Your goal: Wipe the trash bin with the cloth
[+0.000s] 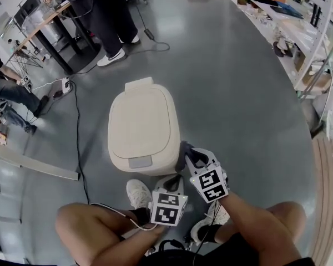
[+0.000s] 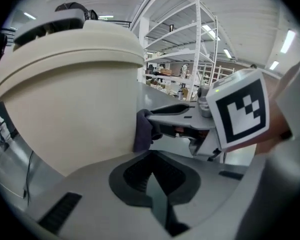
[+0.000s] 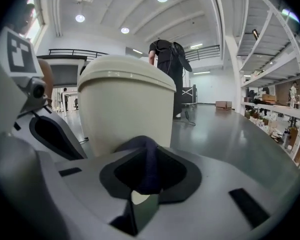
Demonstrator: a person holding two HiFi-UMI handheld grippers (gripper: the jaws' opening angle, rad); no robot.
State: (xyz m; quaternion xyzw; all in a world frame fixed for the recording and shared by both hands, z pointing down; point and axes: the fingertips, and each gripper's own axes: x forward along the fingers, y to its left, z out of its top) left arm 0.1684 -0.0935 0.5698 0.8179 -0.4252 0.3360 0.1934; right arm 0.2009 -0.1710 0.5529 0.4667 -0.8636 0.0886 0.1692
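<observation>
A cream trash bin [image 1: 143, 129] with its lid closed stands on the grey floor in front of me. My right gripper [image 1: 191, 154] is shut on a dark purple cloth [image 1: 184, 151] and presses it against the bin's lower right side. In the right gripper view the cloth [image 3: 146, 166] bunches between the jaws, touching the bin wall [image 3: 125, 109]. My left gripper [image 1: 170, 178] hovers low beside the bin's front right corner, shut with nothing in it. From the left gripper [image 2: 151, 160] view, the bin [image 2: 65, 99] fills the left and the cloth [image 2: 142, 132] touches it.
A black cable [image 1: 77, 143] runs over the floor left of the bin. A person in dark trousers [image 1: 108, 21] stands behind it near a table [image 1: 41, 29]. Shelving [image 1: 299, 21] lines the right side. My shoes [image 1: 137, 193] are close to the bin's base.
</observation>
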